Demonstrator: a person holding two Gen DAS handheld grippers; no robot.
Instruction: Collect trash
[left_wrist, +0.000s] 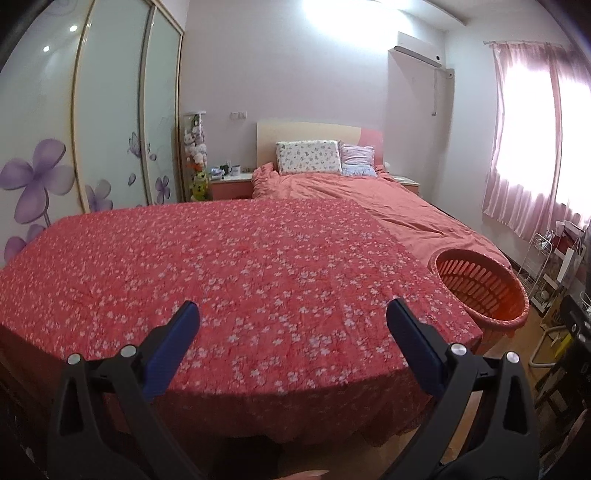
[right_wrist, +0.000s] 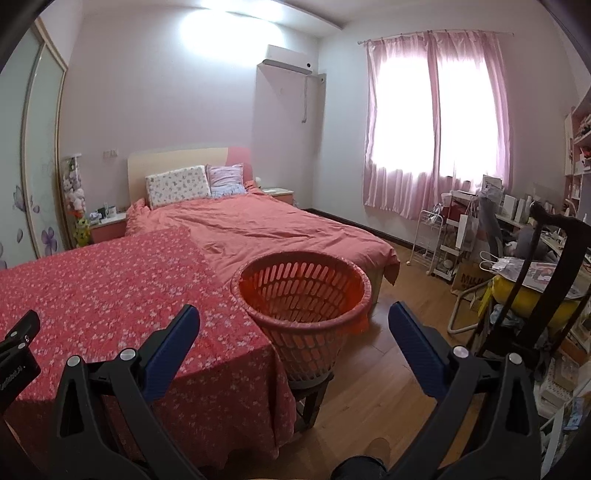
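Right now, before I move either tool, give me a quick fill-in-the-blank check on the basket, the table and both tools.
1. The orange basket stands on a small ____, not on the floor.
2. Both the left tool and the right tool are ____ and hold nothing.
3. The table is covered by a red cloth printed with small white ____.
4. The inside of the basket looks ____.

Missing words: stool; open; flowers; empty

Only two bits of lettering show, both in the right wrist view. A brown paper bag (right_wrist: 468, 281) on the wooden floor by the white wire rack bears dark capitals beginning "MI", the rest hidden. Small white print on the black device (right_wrist: 14, 363) at the left edge is too blurred to read.
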